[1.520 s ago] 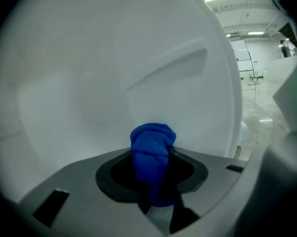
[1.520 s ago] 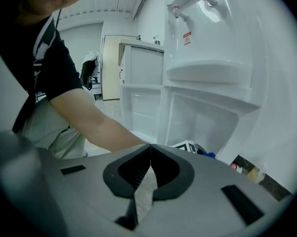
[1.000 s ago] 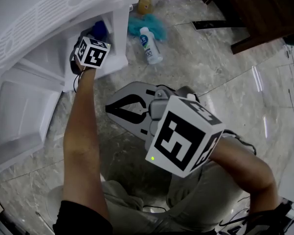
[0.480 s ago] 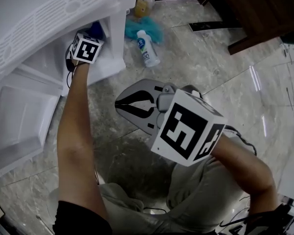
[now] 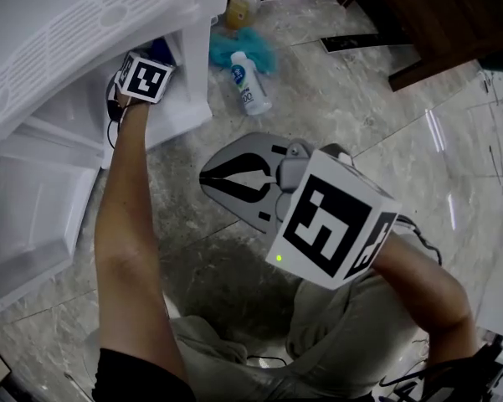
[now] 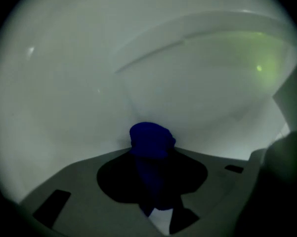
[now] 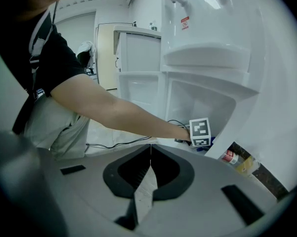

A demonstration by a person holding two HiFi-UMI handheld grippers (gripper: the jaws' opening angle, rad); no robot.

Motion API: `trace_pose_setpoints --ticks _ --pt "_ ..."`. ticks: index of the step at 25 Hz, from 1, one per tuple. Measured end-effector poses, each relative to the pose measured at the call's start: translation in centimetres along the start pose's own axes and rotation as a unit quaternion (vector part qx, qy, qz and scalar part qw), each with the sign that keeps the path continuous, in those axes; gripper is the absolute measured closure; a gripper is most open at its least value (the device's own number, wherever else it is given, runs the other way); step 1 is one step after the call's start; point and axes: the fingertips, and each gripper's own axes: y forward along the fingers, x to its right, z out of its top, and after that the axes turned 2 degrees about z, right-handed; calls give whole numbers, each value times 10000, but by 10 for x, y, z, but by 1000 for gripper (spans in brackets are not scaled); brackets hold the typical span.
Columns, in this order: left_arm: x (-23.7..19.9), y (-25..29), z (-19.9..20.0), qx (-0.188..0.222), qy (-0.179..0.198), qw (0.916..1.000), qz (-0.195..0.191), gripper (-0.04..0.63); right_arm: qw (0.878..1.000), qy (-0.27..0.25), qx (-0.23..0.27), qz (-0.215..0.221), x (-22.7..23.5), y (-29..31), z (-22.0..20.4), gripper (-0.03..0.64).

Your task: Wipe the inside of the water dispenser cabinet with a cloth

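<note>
The white water dispenser (image 5: 84, 23) stands at the upper left of the head view, its lower cabinet (image 7: 202, 100) open. My left gripper (image 6: 153, 152) reaches into that cabinet, shut on a bunched dark blue cloth (image 6: 149, 136). The cloth presses against the white inner wall (image 6: 188, 98). From above, only the left gripper's marker cube (image 5: 144, 78) and a bit of the blue cloth (image 5: 161, 50) show at the cabinet mouth. My right gripper (image 5: 205, 177) hovers over the floor outside the cabinet, shut and holding nothing; in its own view the jaws (image 7: 149, 147) meet.
The cabinet door (image 5: 33, 199) hangs open at the left. A teal cloth (image 5: 253, 47), a white bottle (image 5: 251, 86) and a yellow bottle (image 5: 237, 8) lie on the marble floor beside the dispenser. Dark wooden furniture (image 5: 452, 23) fills the upper right. A black cable (image 7: 118, 143) runs across the floor.
The left gripper has pushed a little further into the cabinet with the blue cloth, so less cloth shows from above. The right gripper has stayed shut in about the same place.
</note>
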Motion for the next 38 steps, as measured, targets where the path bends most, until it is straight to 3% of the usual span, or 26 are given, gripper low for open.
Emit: trace_pose_setpoints --ticks 2,6,8,11,13,15,17,19,22,27,32,34,36,38 --pt "-3 -3 8 -63 -9 10000 4 456 10000 38 11 -17 2 1 -2 618" --pt "6 -11 2 33 -419 9991 -31 456 9999 104 84 56 4 7 -10 618" --pt "19 -22 3 -67 -483 9983 -327 456 9997 132 170 107 7 10 -14 618" --pt "41 -39 -2 -355 -154 9938 -1042 456 9971 545 515 127 20 11 -11 618" --pt "57 -56 -5 -451 219 9845 -1681 456 9929 873 789 166 27 11 -8 618" --pt "75 -81 -8 -406 702 9690 -2332 456 9910 986 886 162 35 11 -11 618" --pt "92 -117 -4 -50 1036 9566 -2723 456 9912 1003 856 117 43 13 -18 618" --pt "106 -161 7 574 995 9509 -2874 456 9910 1054 824 100 50 17 -24 618" --pt "113 -215 23 1255 619 9510 -2757 456 9900 1136 828 101 59 22 -28 618" --pt "106 -280 60 1873 -305 9464 -2612 456 9916 949 867 159 60 27 -19 618" --pt "99 -293 65 1590 -736 9632 -2037 456 9906 958 973 47 69 18 -18 618" --pt "102 -298 64 1611 -1112 9625 -1880 456 9891 1006 1072 -10 72 11 -18 618" --pt "111 -299 62 1656 -881 9644 -1863 456 9889 990 1104 -68 75 7 -17 618" --pt "117 -291 54 1498 -182 9724 -1777 456 9891 960 1110 -87 77 6 -15 618"
